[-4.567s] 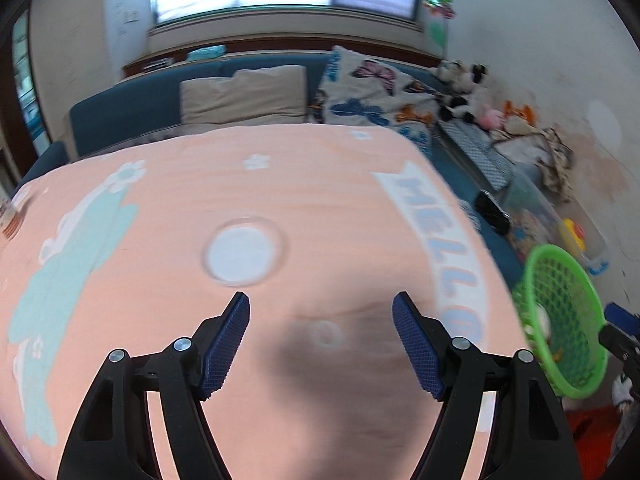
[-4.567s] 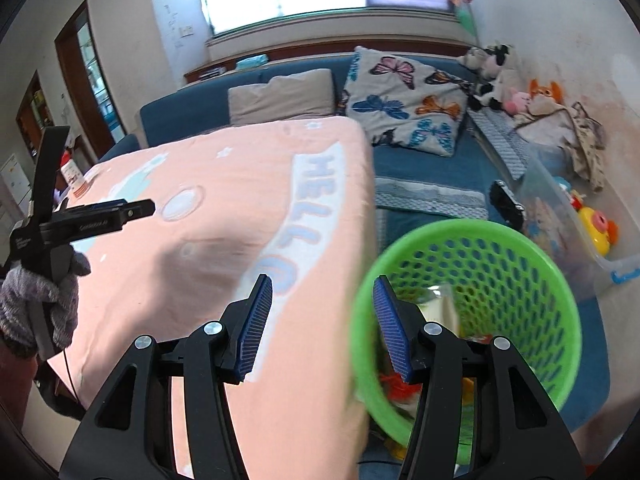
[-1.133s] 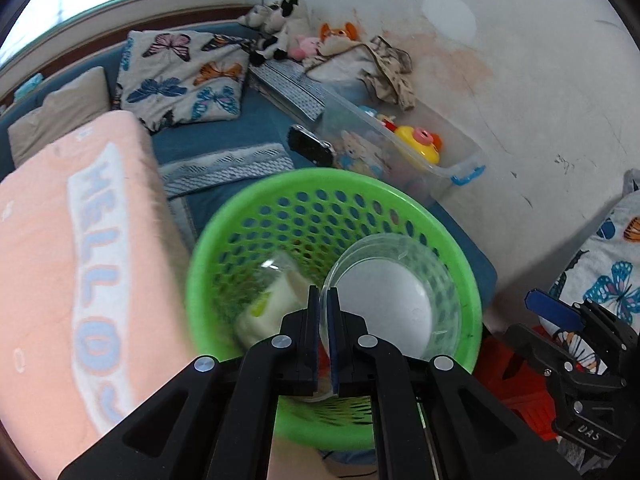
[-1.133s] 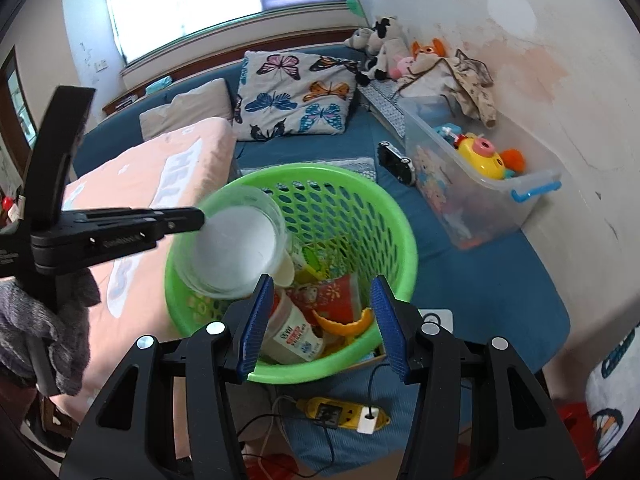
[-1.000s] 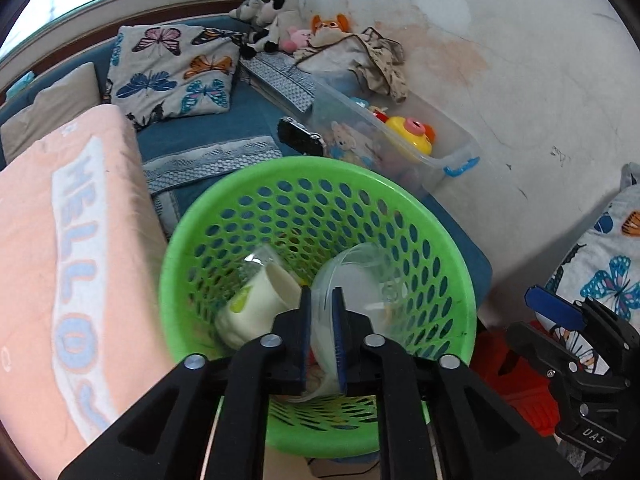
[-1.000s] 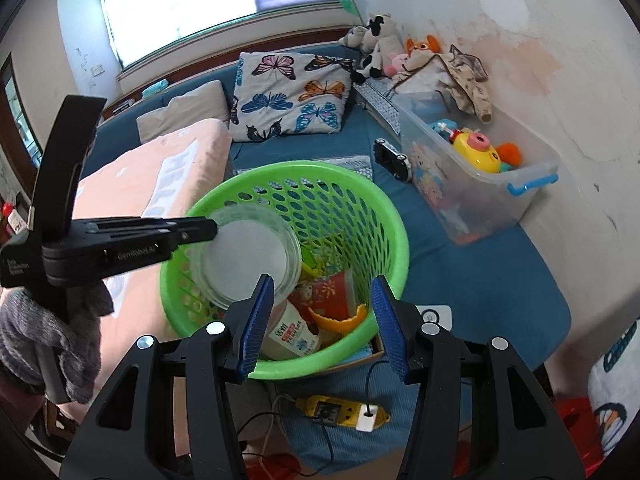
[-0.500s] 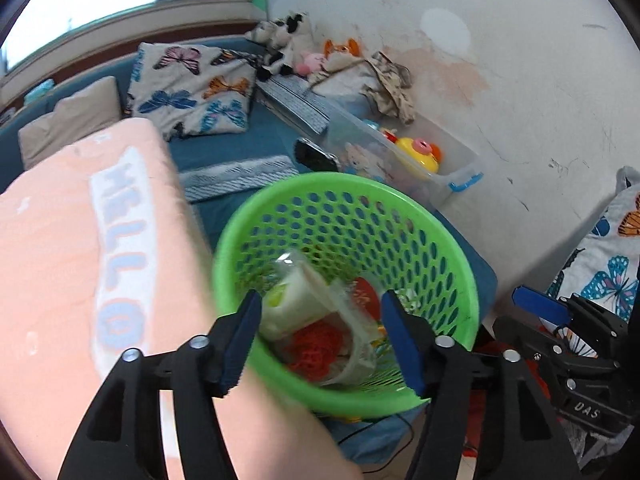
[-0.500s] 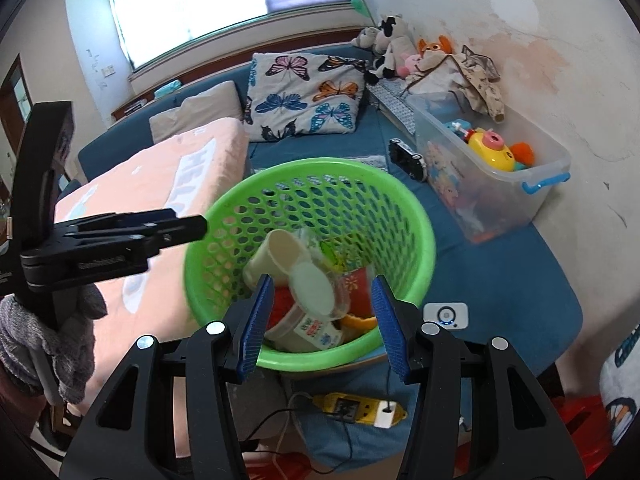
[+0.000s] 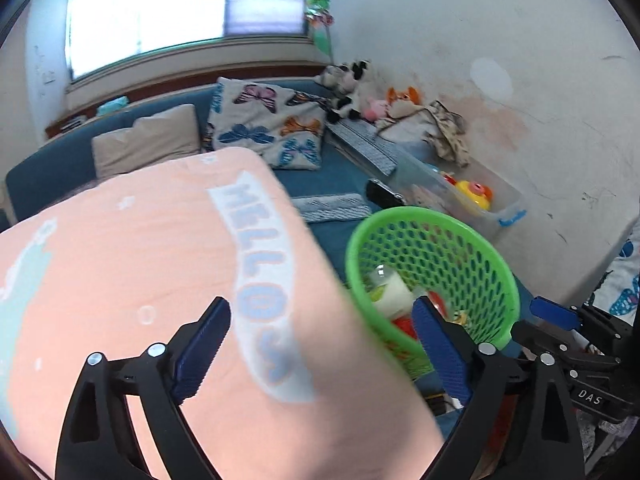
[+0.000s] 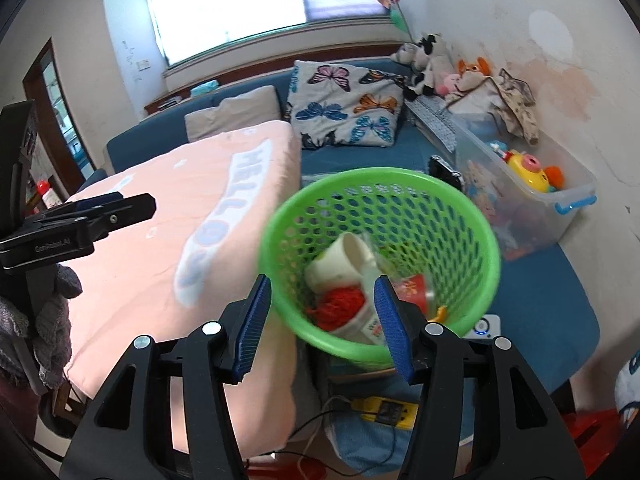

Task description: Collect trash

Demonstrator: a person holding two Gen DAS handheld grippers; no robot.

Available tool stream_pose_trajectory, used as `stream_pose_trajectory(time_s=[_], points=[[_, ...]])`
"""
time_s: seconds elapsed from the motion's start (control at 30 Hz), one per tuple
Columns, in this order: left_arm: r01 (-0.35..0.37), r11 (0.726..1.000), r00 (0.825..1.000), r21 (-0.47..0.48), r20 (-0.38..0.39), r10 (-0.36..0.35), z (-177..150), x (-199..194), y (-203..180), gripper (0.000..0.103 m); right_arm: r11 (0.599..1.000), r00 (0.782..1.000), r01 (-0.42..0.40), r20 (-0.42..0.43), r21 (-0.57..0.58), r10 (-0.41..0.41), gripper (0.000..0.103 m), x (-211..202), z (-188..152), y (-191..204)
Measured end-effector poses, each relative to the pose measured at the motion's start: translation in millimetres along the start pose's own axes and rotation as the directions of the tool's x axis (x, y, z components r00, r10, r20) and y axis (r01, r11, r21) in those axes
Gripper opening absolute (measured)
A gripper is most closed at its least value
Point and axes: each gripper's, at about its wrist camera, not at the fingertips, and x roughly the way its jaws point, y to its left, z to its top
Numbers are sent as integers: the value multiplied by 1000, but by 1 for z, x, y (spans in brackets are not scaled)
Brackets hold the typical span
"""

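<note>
Presently, the left gripper [image 9: 316,346] was opening wide and empty; the right gripper [image 10: 322,322], parting slightly, straddled the green basket [image 10: 460,216] rim unpressed. A nudge might tip the collected trash [image 10: 344,264].

Bright window [image 9: 188,12] glare, motion blur, fisheye edges
</note>
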Motion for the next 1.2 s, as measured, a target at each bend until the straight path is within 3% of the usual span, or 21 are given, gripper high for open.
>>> stream_pose_trajectory(time_s=[0.33, 0.6, 1.2], points=[[-104, 992, 994, -68, 26, 106, -29, -41, 51, 94, 999, 999, -25, 30, -28, 25, 68, -3, -7, 42], [-189, 978, 978, -91, 69, 196, -51, -73, 75, 95, 997, 999, -7, 47, -77, 11, 77, -6, -12, 69], [-236, 962, 963, -134, 103, 251, -86, -106, 96, 95, 990, 996, 45, 78, -132, -35, 89, -12, -24, 100]])
